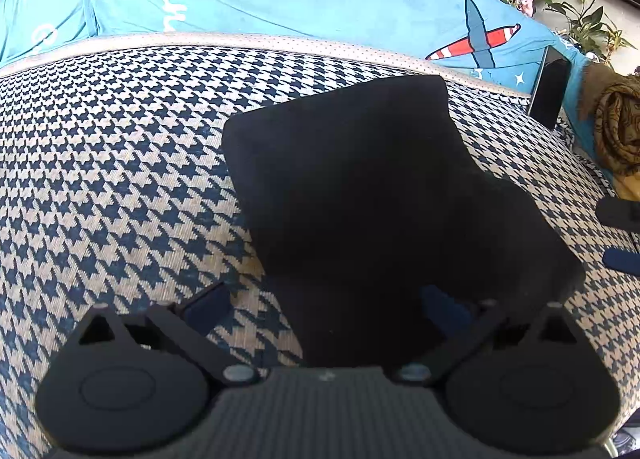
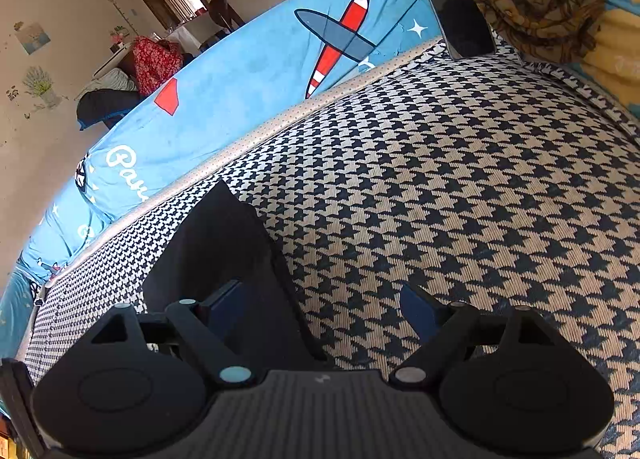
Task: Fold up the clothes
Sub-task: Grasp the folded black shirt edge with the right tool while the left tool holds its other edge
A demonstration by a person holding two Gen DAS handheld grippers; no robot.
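A: State the position of the black garment point(image 1: 360, 195).

B: It lies folded flat on the houndstooth cushion point(image 1: 100, 179). Its long axis runs from the near edge toward the blue airplane-print cover point(image 1: 320, 11) behind.

A: State the condition of the left gripper point(image 1: 326, 307).

B: Fingers apart, nothing clamped. The near edge of the garment sits between and under them, and the right-hand finger overlaps the cloth.

A: And the right gripper point(image 2: 324, 311)?

B: Fingers wide apart, holding nothing. The garment lies to its left; its left finger point(image 2: 224, 307) shows against the cloth edge, while its right finger is over bare cushion.

A: Which hand is nearer?

B: In my judgement the left; the cloth is centred ahead of it.
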